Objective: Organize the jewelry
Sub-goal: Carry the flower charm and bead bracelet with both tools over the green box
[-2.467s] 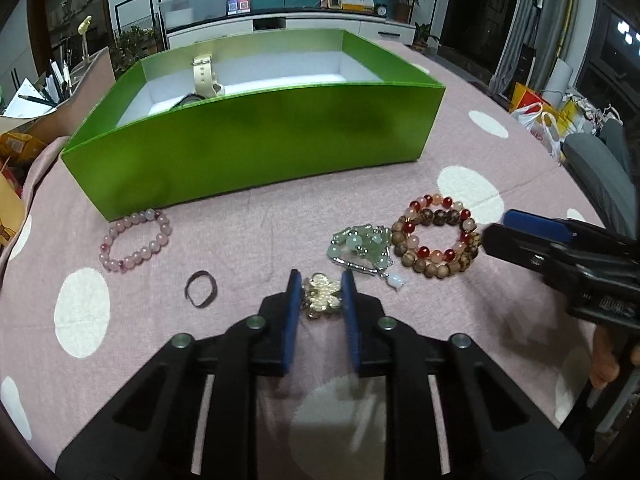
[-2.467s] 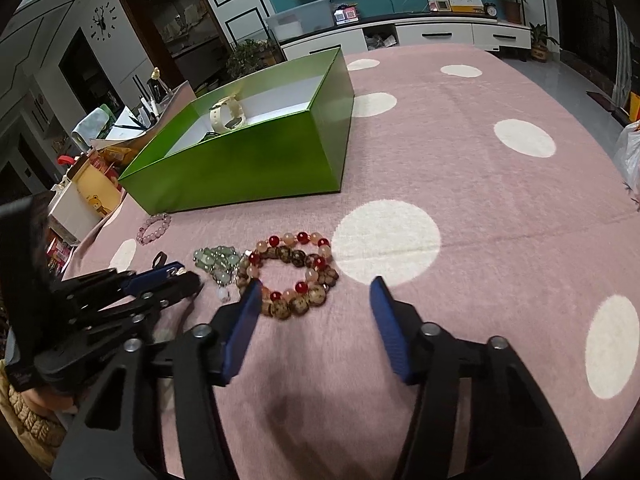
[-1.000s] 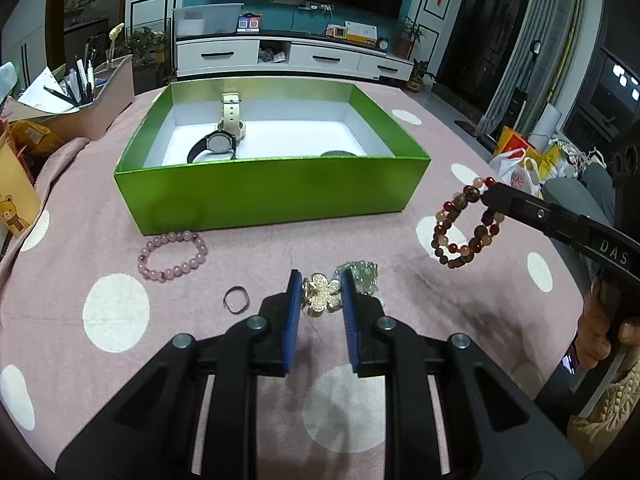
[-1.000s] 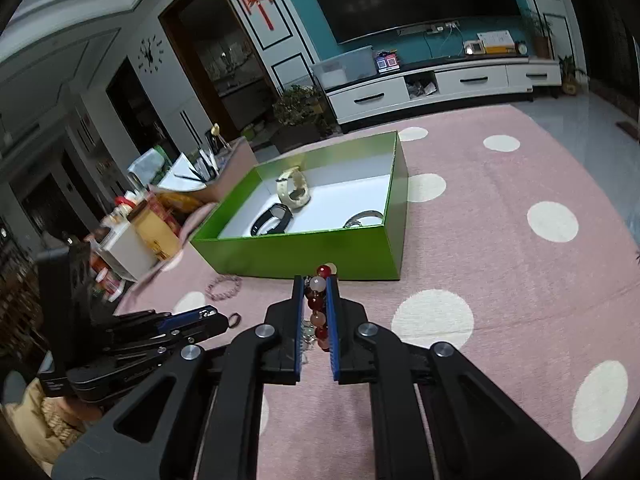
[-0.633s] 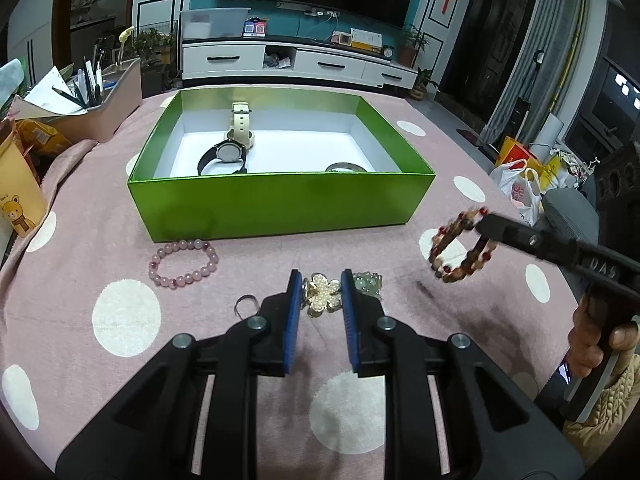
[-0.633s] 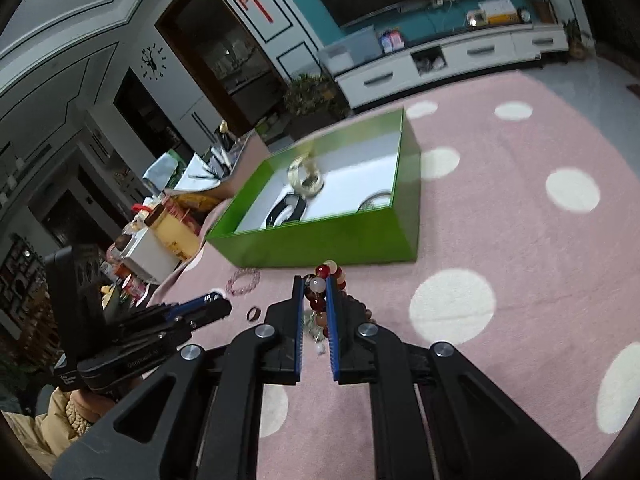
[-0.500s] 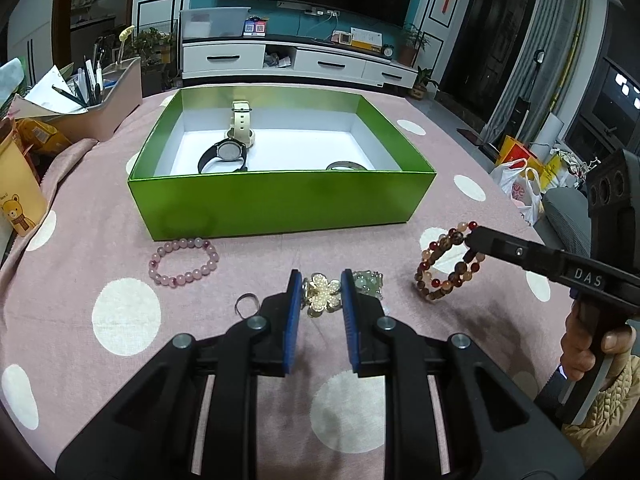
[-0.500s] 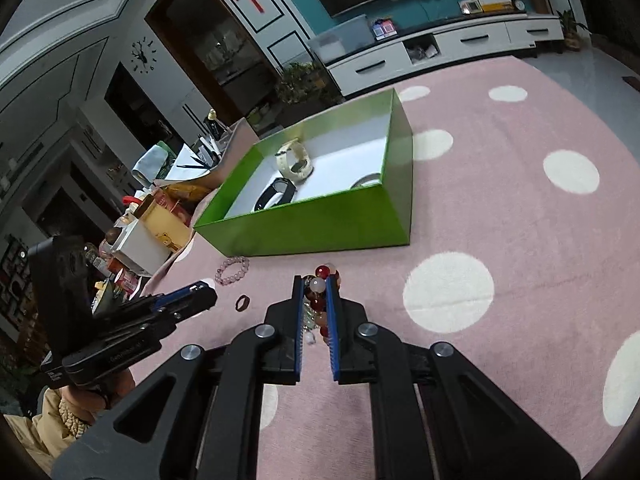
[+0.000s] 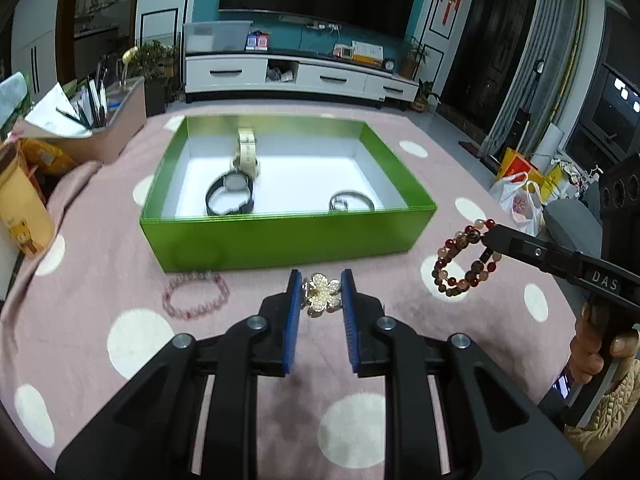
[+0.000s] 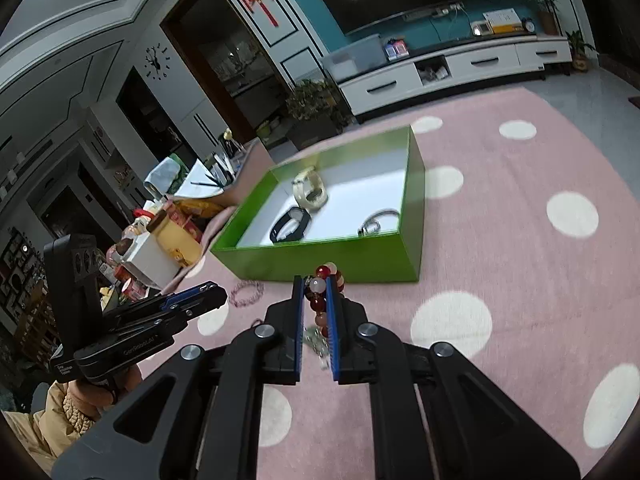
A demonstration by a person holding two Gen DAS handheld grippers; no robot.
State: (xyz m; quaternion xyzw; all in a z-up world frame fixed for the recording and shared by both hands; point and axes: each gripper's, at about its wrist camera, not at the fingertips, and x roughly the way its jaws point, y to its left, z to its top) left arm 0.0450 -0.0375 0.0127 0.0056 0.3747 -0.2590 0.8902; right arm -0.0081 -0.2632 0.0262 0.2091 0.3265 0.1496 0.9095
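Transport was the step in hand: both tongs were loaded and raised above the pink spotted worktop, on the near side of the green box. The left tongs were closed to a narrow gap on a gold flower brooch, its petals pinched between the blue pads. The right tongs were nearly shut on a red and brown bead bracelet, which hung in a loop below the tips, off the box's right near corner.

Inside the box lay a cream watch, a black watch and a thin bangle. A pink bracelet lay on the worktop just in front of the box wall, not yet collected.

The next move probably called for carrying each piece over the near wall, high enough for the hanging loop to clear the rim, then lowering toward the bare white floor on the right of the box and opening the tongs. The bracelet might swing and catch the wall if brought in low.
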